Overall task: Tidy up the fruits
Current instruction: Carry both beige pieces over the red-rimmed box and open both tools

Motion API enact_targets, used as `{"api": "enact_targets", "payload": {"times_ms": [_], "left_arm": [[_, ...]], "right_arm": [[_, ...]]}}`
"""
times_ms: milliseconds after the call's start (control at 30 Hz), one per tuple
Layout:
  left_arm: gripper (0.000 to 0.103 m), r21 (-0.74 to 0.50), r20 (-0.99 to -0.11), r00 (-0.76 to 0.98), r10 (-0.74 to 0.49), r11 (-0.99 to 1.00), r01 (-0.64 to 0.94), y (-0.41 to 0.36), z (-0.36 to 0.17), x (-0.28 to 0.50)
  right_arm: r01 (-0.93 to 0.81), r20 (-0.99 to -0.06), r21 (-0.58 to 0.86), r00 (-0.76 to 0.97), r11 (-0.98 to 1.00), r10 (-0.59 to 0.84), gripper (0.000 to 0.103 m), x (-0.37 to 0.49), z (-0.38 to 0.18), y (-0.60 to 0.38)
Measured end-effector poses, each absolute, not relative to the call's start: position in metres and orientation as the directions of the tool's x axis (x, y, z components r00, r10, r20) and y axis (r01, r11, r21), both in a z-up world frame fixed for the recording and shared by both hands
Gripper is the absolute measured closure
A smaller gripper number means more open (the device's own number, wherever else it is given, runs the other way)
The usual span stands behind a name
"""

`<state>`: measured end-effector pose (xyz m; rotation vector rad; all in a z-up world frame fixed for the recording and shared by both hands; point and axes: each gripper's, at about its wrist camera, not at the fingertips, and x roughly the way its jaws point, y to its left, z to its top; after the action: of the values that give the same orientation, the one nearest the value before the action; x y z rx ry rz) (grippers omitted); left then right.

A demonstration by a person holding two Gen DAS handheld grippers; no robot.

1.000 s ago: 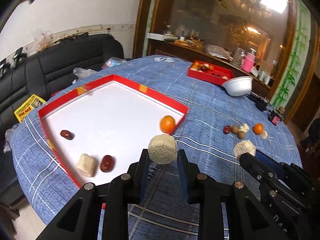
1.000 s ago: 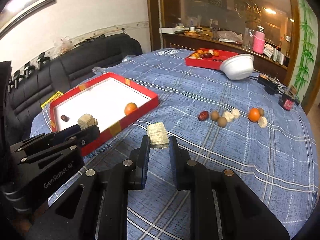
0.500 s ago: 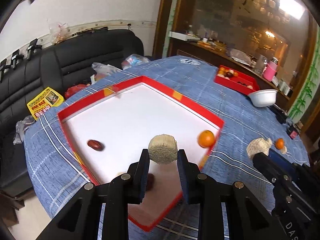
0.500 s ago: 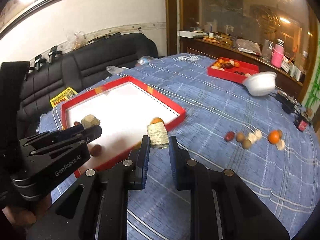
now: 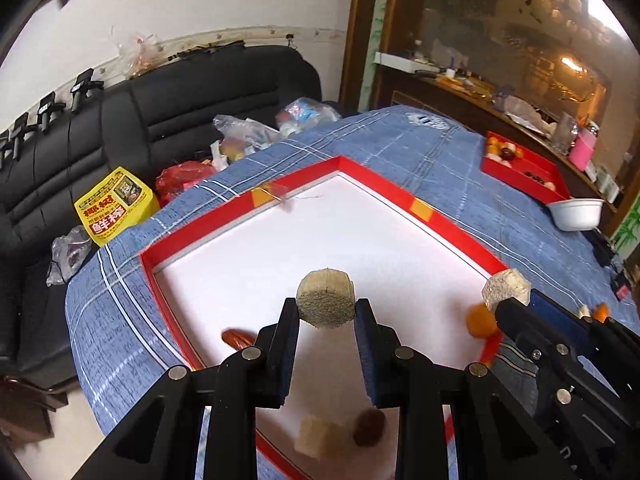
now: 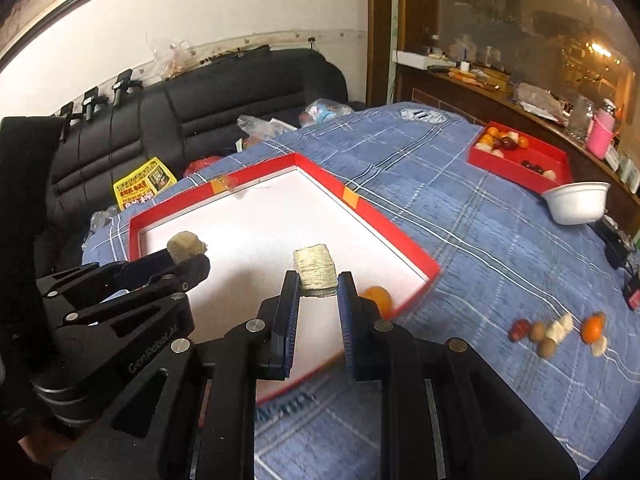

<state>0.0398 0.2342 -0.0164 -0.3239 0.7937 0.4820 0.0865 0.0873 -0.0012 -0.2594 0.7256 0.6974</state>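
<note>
Beige fibrous chunks [image 5: 326,304] [image 6: 315,270] clamped in left gripper [image 5: 326,316], right gripper [image 6: 318,292] above red-rimmed white tray [image 5: 452,232]; release may bump dark date [image 5: 369,427], seemingly below.

Two beige fibrous blocks [image 5: 326,303] [image 6: 315,270] held above the red-rimmed white tray [image 5: 372,232], an orange [image 5: 479,320], dark red dates [image 5: 238,339] and another block [image 5: 316,436] lying inside

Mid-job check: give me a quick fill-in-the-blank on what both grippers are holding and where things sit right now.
1. Each gripper, left and right, is shut on a tan ____.
2. Both grippers hover over the white floor of the big red ____.
3. The orange inside the tray lies by its ____ corner.
4. The white bowl sits beside the small red ____.

Missing words: block; tray; right; box
</note>
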Motion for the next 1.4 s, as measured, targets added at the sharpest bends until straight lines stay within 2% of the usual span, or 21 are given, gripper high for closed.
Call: {"api": "enact_targets", "payload": {"times_ms": [433, 867, 900, 933, 967, 1000, 1267, 1400], "left_arm": [[0.076, -0.061, -0.788, 0.542, 0.291, 0.840, -0.540, 0.262, -0.032, 0.078], [0.075, -0.023, -0.854, 0.463, 0.236, 0.873, -0.487, 0.257, -0.057, 0.105], [0.069, -0.022, -0.862, 0.450, 0.232, 0.871, -0.492, 0.258, -0.059, 0.106], [0.062, -0.010, -0.874, 0.424, 0.236, 0.865, -0.502, 0.259, -0.060, 0.107], [0.057, -0.001, -0.876, 0.416, 0.244, 0.861, -0.508, 0.259, -0.060, 0.106], [0.052, 0.006, -0.877, 0.408, 0.252, 0.856, -0.516, 0.259, -0.059, 0.105], [0.050, -0.017, -0.822, 0.496, 0.281, 0.858, -0.514, 0.237, -0.019, 0.078], [0.037, -0.049, -0.745, 0.602, 0.288, 0.876, -0.480, 0.202, 0.004, 0.049]], "right_arm": [[-0.658, -0.750, 0.037, 0.480, 0.752, 0.456, 0.085, 0.121, -0.028, 0.121], [-0.651, -0.807, 0.033, 0.430, 0.758, 0.404, 0.083, 0.128, -0.049, 0.129], [-0.653, -0.810, 0.026, 0.430, 0.757, 0.399, 0.073, 0.128, -0.050, 0.129], [-0.655, -0.811, 0.018, 0.432, 0.755, 0.394, 0.058, 0.127, -0.050, 0.129], [-0.656, -0.812, 0.016, 0.432, 0.755, 0.393, 0.050, 0.126, -0.050, 0.128], [-0.653, -0.810, 0.015, 0.435, 0.757, 0.392, 0.047, 0.126, -0.049, 0.126], [-0.630, -0.759, 0.020, 0.495, 0.776, 0.422, 0.047, 0.111, -0.020, 0.089], [-0.607, -0.723, 0.035, 0.533, 0.794, 0.439, 0.045, 0.096, -0.005, 0.053]]}}
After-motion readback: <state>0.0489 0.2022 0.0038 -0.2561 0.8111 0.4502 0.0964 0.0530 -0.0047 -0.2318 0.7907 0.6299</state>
